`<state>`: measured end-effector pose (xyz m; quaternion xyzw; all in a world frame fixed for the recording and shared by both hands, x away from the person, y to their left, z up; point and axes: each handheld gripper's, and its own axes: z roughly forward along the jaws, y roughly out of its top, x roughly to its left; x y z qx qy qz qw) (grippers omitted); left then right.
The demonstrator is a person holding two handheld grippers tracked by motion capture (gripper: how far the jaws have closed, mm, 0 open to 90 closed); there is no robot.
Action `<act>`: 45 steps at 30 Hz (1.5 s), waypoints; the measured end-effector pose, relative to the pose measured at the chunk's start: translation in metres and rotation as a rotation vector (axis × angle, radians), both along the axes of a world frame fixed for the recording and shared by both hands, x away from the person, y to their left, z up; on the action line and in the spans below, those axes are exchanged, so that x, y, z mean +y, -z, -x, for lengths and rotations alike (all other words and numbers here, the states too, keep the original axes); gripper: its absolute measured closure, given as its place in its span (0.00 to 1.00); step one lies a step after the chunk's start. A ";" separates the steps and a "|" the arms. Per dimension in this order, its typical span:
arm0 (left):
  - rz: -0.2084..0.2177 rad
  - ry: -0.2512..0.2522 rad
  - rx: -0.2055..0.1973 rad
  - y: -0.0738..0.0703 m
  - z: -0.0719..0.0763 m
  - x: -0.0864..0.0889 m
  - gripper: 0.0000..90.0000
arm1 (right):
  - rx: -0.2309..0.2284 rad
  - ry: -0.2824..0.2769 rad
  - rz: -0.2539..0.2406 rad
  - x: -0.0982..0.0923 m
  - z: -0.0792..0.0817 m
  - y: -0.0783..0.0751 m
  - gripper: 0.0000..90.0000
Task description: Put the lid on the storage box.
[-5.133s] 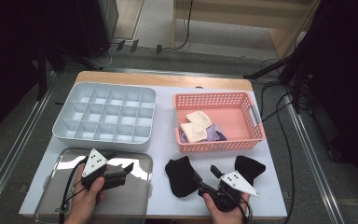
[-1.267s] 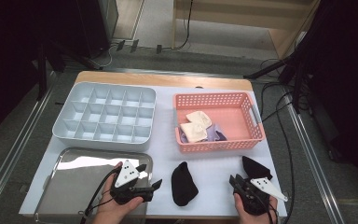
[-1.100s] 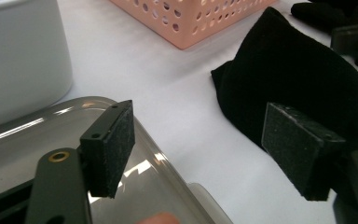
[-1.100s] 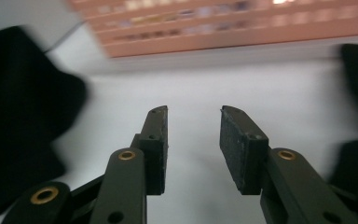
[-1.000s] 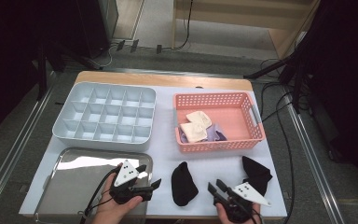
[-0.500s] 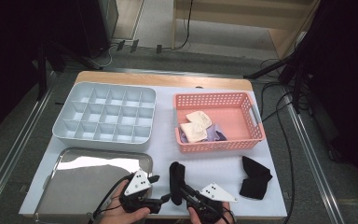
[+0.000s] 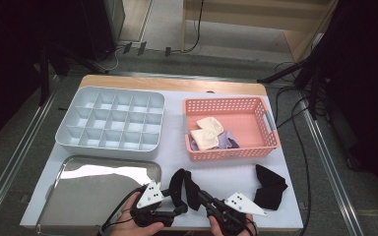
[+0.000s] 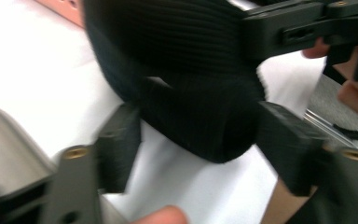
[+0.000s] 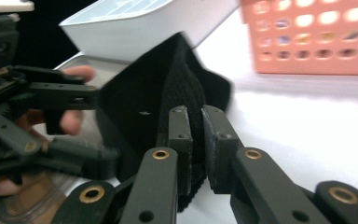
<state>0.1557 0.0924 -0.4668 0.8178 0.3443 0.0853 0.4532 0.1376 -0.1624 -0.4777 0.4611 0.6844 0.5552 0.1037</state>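
Observation:
A black sock (image 7: 179, 179) stands raised off the white table (image 7: 226, 172) near the front edge, between my two grippers. My right gripper (image 7: 200, 195) reaches in from the right; its jaws have just been closing and pinch a fold of the black sock (image 9: 135, 107), as the right gripper view (image 9: 196, 121) shows. My left gripper (image 7: 179, 210) comes from the left. Its jaws have just been closing too, and both pads touch the sock's rounded end (image 8: 191, 70) in the left gripper view (image 8: 200, 135). A second black sock (image 7: 269, 187) lies at the front right.
A pink basket (image 7: 270, 125) at the back right holds beige and purple socks. A grey compartment tray (image 7: 110, 123) stands at the back left. A metal tray (image 7: 93, 189) lies at the front left, beside my left hand.
My right gripper has come left, away from the right sock, and closed on the middle sock. The left gripper has moved right to the same sock, which now stands lifted between them.

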 end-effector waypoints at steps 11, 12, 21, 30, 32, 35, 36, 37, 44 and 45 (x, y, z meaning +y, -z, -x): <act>0.026 0.008 0.051 -0.007 -0.010 0.019 0.94 | -0.021 0.153 0.035 -0.051 0.005 -0.009 0.94; 0.037 0.032 0.062 -0.009 -0.009 0.017 0.94 | -0.027 0.160 0.035 -0.053 0.007 -0.010 0.94; 0.037 0.171 0.092 -0.024 -0.001 0.000 0.78 | -0.043 0.205 0.045 -0.075 0.028 -0.018 0.94; -0.044 -0.045 0.047 -0.013 -0.030 0.009 0.67 | -0.013 0.242 0.129 -0.064 -0.020 -0.009 0.93; -0.040 -0.071 0.047 -0.015 -0.038 0.012 0.64 | -0.018 0.249 0.161 -0.063 -0.033 -0.007 0.87; -0.002 -0.124 0.055 -0.016 -0.047 0.020 0.58 | -0.020 0.260 0.186 -0.065 -0.050 -0.006 0.69; 0.009 -0.137 0.059 -0.015 -0.048 0.023 0.57 | -0.028 0.282 0.185 -0.067 -0.051 -0.008 0.65; 0.018 -0.146 0.059 -0.014 -0.048 0.025 0.56 | -0.033 0.297 0.173 -0.068 -0.050 -0.009 0.63; 0.037 -0.134 0.083 -0.009 -0.042 0.021 0.50 | -0.043 0.220 0.135 -0.041 -0.018 -0.011 0.62; 0.032 -0.130 0.086 -0.010 -0.040 0.020 0.49 | -0.032 0.196 0.149 -0.033 -0.014 -0.009 0.60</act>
